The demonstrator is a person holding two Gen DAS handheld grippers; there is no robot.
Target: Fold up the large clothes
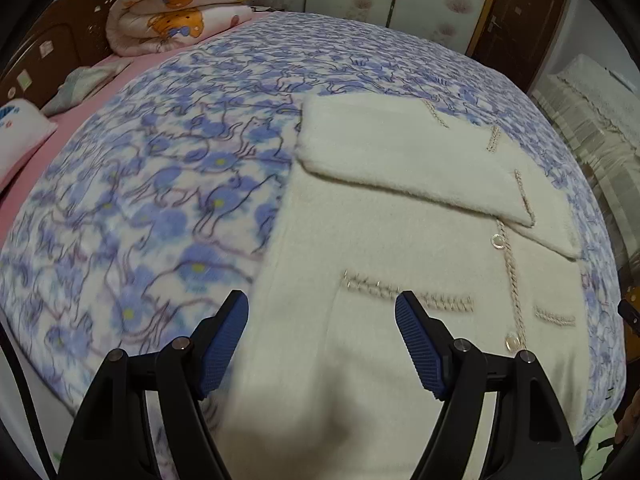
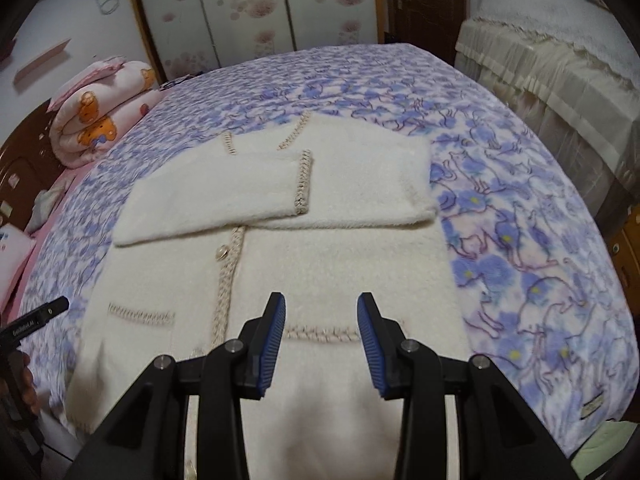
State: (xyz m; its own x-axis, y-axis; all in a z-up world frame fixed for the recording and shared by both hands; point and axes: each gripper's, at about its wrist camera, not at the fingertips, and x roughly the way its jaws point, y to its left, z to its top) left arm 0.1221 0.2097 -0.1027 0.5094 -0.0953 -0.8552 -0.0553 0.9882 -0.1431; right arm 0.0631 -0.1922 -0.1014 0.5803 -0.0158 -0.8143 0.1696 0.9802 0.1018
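A cream fuzzy cardigan [image 1: 400, 208] [image 2: 320, 248] with braided trim, buttons and two pockets lies flat on the bed. Both its sleeves are folded across the chest, one over the other. My left gripper [image 1: 320, 300] hovers above the cardigan's hem on its left side. Its blue pads [image 1: 224, 340] stand wide apart with nothing between them. My right gripper [image 2: 322, 300] hangs over the right pocket's trim, open more narrowly, and its pads [image 2: 274, 344] hold nothing. The frames are blurred by motion.
A blue flowered blanket [image 1: 160, 184] [image 2: 520, 240] covers the bed. A rolled bear-print quilt [image 1: 180, 12] [image 2: 100, 120] and a pillow [image 1: 20, 132] lie by the dark headboard. Furniture draped in cream cloth [image 2: 552, 64] stands to the right. Wardrobe doors [image 2: 248, 4] are behind.
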